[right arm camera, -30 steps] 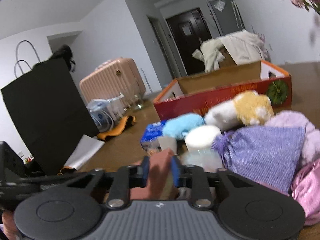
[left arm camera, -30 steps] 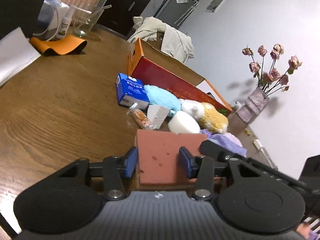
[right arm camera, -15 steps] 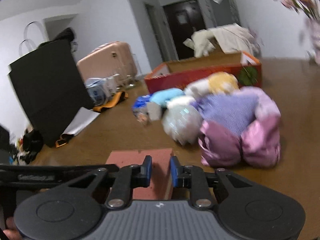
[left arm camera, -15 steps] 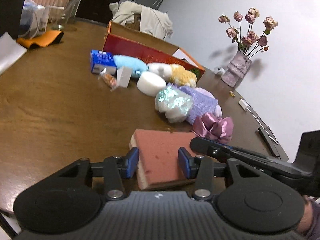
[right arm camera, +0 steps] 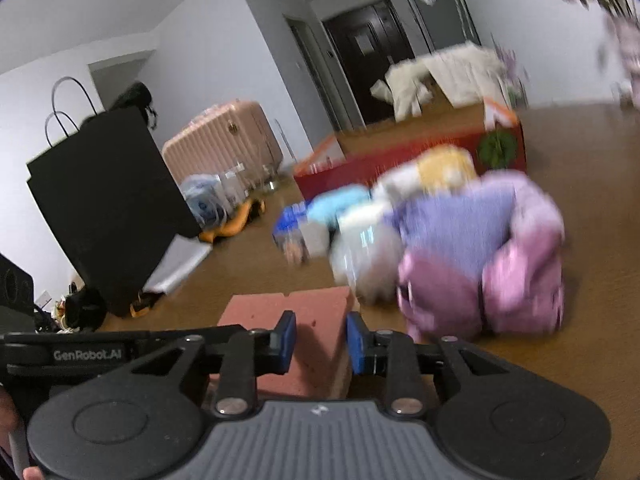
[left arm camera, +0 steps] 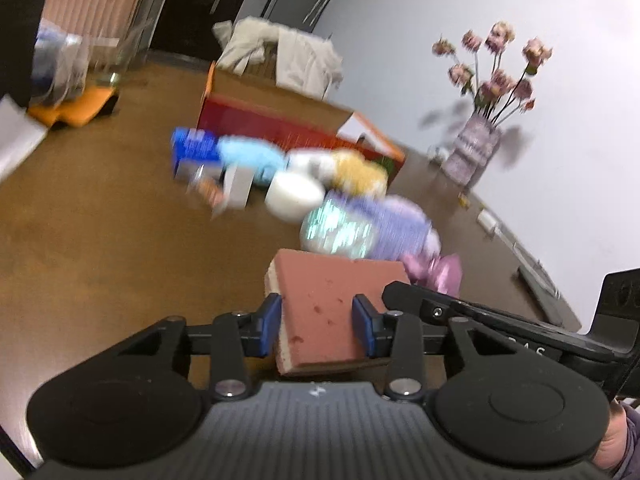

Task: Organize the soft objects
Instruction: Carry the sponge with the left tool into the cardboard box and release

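Sponge (left arm camera: 324,304) between both tilted grippers

Both wrist views look low (and close) across the table (left arm camera: 88,240), sharing the sponge (left arm camera: 324,308).

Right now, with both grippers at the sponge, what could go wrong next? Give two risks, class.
1. The left gripper, whose jaws have just been closing, holds the sponge by its near half. The right gripper has just been opening with the sponge between its jaws. The sponge may therefore tip or slip out.
2. The pile of soft things lies close ahead, so a forward swing could scatter it.
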Tool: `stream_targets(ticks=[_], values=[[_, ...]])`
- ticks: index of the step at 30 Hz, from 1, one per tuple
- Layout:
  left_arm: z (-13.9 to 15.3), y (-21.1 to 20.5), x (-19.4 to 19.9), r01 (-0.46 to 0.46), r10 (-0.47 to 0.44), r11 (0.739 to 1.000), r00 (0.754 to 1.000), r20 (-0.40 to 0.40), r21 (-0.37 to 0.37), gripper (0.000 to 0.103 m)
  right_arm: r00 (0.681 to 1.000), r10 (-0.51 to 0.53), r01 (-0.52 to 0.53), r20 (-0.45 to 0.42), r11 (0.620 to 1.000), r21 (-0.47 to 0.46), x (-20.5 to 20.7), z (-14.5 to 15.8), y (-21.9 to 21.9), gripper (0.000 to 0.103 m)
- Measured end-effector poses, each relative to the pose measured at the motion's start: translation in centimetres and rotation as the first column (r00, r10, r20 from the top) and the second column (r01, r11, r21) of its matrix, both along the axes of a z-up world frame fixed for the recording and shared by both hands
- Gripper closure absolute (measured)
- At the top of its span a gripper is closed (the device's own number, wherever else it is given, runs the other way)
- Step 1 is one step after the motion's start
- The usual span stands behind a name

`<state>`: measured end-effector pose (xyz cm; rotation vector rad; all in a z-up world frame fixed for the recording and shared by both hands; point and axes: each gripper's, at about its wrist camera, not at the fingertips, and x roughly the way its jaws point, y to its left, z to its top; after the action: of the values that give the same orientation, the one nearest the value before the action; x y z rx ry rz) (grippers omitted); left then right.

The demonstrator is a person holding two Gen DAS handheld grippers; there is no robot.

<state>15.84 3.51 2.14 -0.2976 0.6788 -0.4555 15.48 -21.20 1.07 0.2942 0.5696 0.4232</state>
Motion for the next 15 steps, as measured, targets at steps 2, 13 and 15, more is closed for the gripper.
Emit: stream_targets(ticks=[2, 13, 15], values=[[1.3, -0.4, 1.6, -0.013, 0.013, 1.0, 1.0, 0.024, -0.003, 0.064, 1.0, 0.002, -0.002, 0.013, 1.0, 0.003, 2.1, 1.3, -0.4, 0.076], [9.1, -1.9, 23.6, -0.062, 0.062, 0.998, 0.993, 0.097, -0.01, 0.064, 0.999, 0.007, -0.003, -0.046, 0.997, 0.076, 26.3, 8.8, -2.6, 0.076], [9.1, -2.3, 29.4, -0.071, 0.069, 0.997, 0.996, 0.064, 0.032, 0.064, 0.995, 0.003, 0.005, -0.102, 0.997, 0.074, 32.1, 8.5, -2.2, 0.076]])
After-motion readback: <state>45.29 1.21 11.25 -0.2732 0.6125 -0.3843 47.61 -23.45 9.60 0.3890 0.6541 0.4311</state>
